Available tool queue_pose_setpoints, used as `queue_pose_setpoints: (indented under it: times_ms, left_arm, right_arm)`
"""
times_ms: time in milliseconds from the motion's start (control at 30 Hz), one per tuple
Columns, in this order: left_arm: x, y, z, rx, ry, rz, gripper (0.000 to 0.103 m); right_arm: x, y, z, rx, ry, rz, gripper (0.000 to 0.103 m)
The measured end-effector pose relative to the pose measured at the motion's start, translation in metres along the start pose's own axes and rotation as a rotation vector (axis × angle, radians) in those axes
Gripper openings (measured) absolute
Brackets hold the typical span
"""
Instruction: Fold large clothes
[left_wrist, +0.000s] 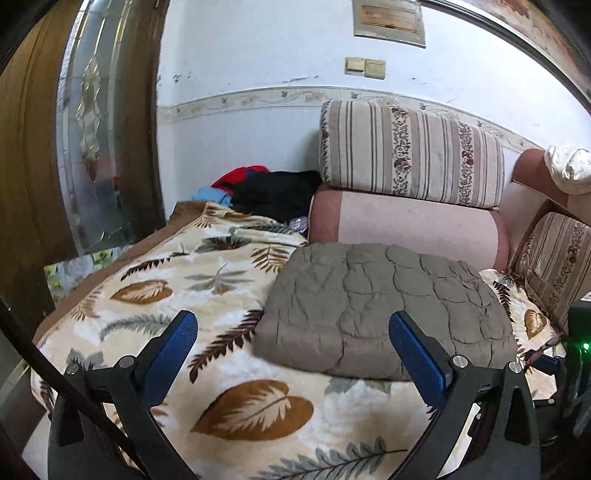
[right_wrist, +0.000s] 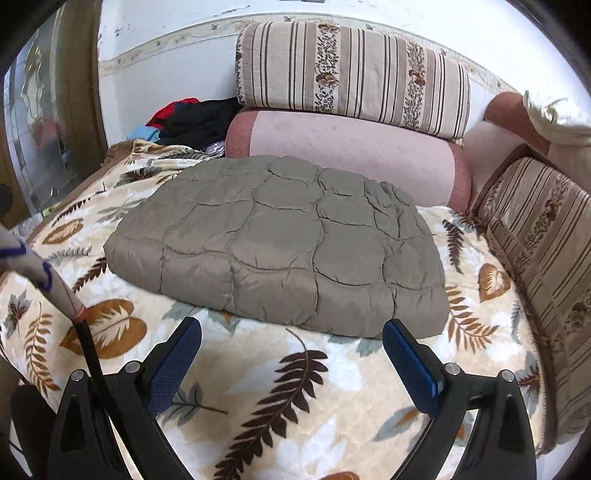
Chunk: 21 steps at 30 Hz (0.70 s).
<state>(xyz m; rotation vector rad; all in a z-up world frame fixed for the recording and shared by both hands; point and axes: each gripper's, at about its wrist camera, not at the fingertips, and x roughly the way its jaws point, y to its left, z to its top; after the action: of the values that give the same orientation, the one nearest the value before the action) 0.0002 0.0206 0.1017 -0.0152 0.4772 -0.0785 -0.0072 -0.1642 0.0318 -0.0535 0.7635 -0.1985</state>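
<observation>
Nearest, the left gripper (left_wrist: 291, 332) and the right gripper (right_wrist: 291, 336) both hung over the leaf-print blanket (right_wrist: 258, 387), fingers spread wide and holding nothing. Just past the fingertips lay the quilted jacket (right_wrist: 280, 247) — grey-brown, padded, already a squat folded bundle resting flat on the blanket, its near edge close to the right gripper's tips but apart from them. Behind it sat a pink bolster (right_wrist: 351, 155) with a striped cushion (right_wrist: 351, 70) on top, and a dark clothes pile (left_wrist: 273, 192) in the far corner by the wall.

The fold looked essentially done. The main risk was the puffy filling — it could spring the layers open if nudged or lifted by one edge only. A finger catching the top layer alone would peel it back.
</observation>
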Motion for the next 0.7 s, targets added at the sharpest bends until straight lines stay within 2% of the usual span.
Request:
queue_pose_setpoints:
  times_ms: [267, 700]
  left_arm:
    - [-0.004, 0.005, -0.021, -0.022, 0.060, 0.025, 0.103]
    - [0.001, -0.006, -0.033, -0.005, 0.127, -0.008, 0.103]
  right_arm:
    - [-0.014, 0.011, -0.012, -0.040, -0.005, -0.017, 0.101]
    - [-0.011, 0.001, -0.022, -0.007, 0.029, -0.035, 0.101]
